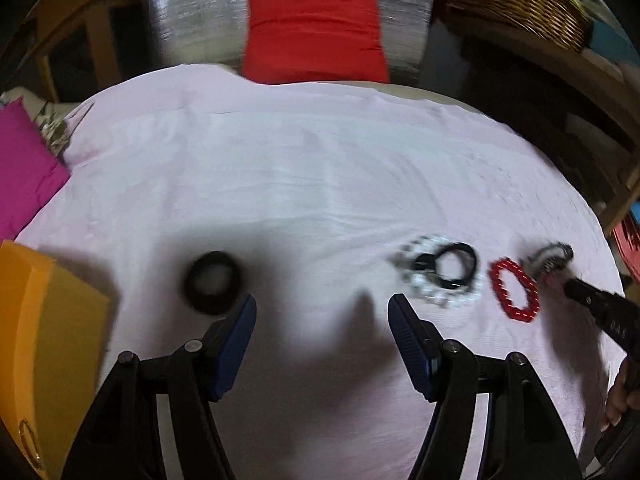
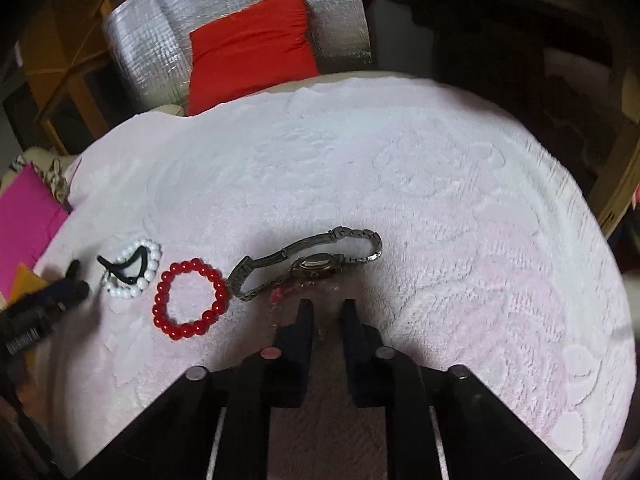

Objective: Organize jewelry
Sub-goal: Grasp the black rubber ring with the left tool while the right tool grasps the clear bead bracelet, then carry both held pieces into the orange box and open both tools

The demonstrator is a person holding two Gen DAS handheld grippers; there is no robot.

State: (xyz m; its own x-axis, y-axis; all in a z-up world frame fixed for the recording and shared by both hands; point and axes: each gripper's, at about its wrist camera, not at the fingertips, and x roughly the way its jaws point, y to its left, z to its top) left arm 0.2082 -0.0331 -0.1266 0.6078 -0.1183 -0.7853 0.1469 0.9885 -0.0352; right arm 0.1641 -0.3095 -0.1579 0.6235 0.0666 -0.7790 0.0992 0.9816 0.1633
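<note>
On the pink towel (image 1: 280, 184) lie a black band (image 1: 213, 282), a white bead bracelet (image 1: 438, 280) with a black hair tie (image 1: 460, 266) on it, a red bead bracelet (image 1: 514, 290) and a metal watch (image 1: 550, 260). My left gripper (image 1: 322, 308) is open and empty, just right of the black band. In the right wrist view the watch (image 2: 316, 266) lies just ahead of my right gripper (image 2: 326, 306), whose jaws stand slightly apart and hold nothing. The red bracelet (image 2: 190, 298) and white bracelet (image 2: 134, 270) lie to its left.
An orange box (image 1: 48, 340) with a gold ring inside stands at the near left. A magenta cloth (image 1: 24, 168) lies at the left edge, a red cushion (image 1: 316, 36) at the back and a wicker basket (image 1: 520, 0) at the back right.
</note>
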